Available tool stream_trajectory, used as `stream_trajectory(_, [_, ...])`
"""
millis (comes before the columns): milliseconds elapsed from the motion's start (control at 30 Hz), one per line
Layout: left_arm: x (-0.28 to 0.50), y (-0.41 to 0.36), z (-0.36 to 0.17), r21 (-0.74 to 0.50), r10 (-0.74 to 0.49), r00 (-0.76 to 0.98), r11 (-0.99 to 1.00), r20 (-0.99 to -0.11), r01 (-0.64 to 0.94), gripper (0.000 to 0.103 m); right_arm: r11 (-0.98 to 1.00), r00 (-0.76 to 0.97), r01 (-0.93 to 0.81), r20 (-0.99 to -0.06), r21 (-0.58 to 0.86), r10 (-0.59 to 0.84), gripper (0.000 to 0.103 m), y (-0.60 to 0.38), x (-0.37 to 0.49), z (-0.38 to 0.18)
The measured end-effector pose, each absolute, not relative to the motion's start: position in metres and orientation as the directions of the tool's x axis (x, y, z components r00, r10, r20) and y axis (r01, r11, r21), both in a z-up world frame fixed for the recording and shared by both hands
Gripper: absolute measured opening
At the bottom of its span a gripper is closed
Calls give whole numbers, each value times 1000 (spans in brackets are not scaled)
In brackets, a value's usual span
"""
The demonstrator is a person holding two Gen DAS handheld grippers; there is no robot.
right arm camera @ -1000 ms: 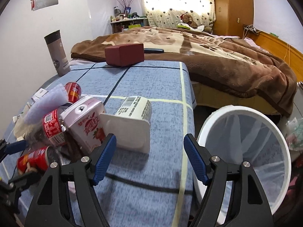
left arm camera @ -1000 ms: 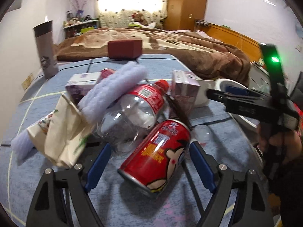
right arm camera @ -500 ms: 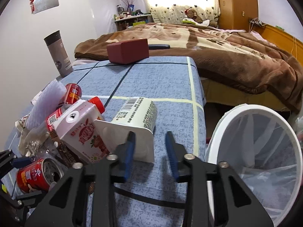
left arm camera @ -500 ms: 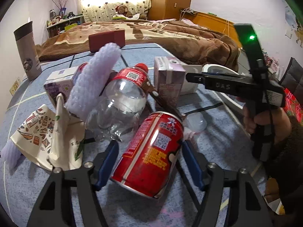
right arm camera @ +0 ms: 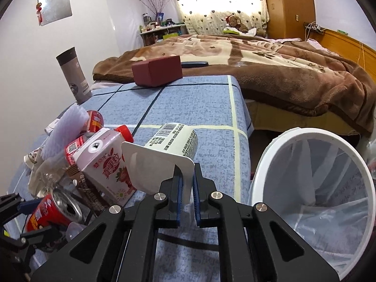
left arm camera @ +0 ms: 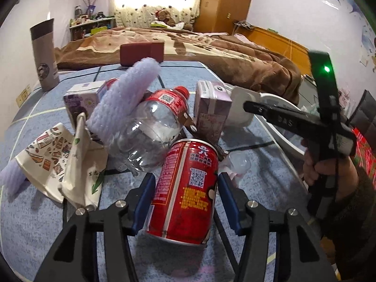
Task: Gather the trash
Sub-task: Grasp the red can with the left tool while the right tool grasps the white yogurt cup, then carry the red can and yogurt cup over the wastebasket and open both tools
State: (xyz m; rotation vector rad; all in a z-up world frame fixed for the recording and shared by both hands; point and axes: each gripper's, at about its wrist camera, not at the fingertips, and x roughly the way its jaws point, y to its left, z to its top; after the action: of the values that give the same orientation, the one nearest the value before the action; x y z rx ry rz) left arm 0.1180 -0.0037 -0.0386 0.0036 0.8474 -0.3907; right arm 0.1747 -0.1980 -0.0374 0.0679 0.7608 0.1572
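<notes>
Left wrist view
Left tool (left arm camera: 186,199): its jaws have just been closing and are now set against both sides of the red can (left arm camera: 188,190), which is held between the blue pads.
Red can: it is seen lying tilted on the blue surface (left arm camera: 35,223), its bottom end towards the camera.
Trash pile: a clear plastic bottle (left arm camera: 150,131) with a red label is seen just behind the can; a lilac foam sleeve (left arm camera: 124,98) lies across the bottle; a printed paper bag (left arm camera: 58,162) is spread to the left; a pink carton (left arm camera: 211,110) stands behind the can to the right.
Right tool in this view: it is seen from the side at the right edge, held by a hand (left arm camera: 329,171); its tip is at the white cup (left arm camera: 239,110).
Background: a grey flask (left arm camera: 44,56) and a dark red box (left arm camera: 141,50) are seen at the far end of the surface.

Right wrist view
Right tool (right arm camera: 186,188): its jaws have just been closing and are now pinched on the flat white rim of the white cup (right arm camera: 169,155).
White cup: it lies on its side on the surface, barcode upward, just beside the pink carton (right arm camera: 105,164).
Bin (right arm camera: 317,195): a white bin lined with a clear bag is seen beside the surface on the right, mouth tilted towards the camera.
Red can in this view: it is seen at lower left (right arm camera: 51,211), its opened top facing the camera, between the left tool's fingers (right arm camera: 25,205).
</notes>
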Motion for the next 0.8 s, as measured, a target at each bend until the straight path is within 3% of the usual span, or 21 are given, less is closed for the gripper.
stream_trajectory(400, [115, -2, -37, -114, -280, 624, 950, -730, 292, 57, 980, 758, -110, -624, 164, 190, 8, -206, 154, -24])
stream_trajectory(567, [121, 3, -47, -168, -297, 587, 949, -753, 265, 58, 978, 762, -111, -616, 177, 198, 8, -210, 151, -25])
stream_trajectory(700, [122, -2, -57, -131, -262, 569, 956, -779, 261, 67, 977, 765, -117, -611, 180, 204, 8, -209, 150, -24])
stream_trajectory(800, [117, -1, -60, -160, -280, 565, 954, -776, 254, 63, 976, 769, -116, -606, 185, 206, 8, -210, 146, -23])
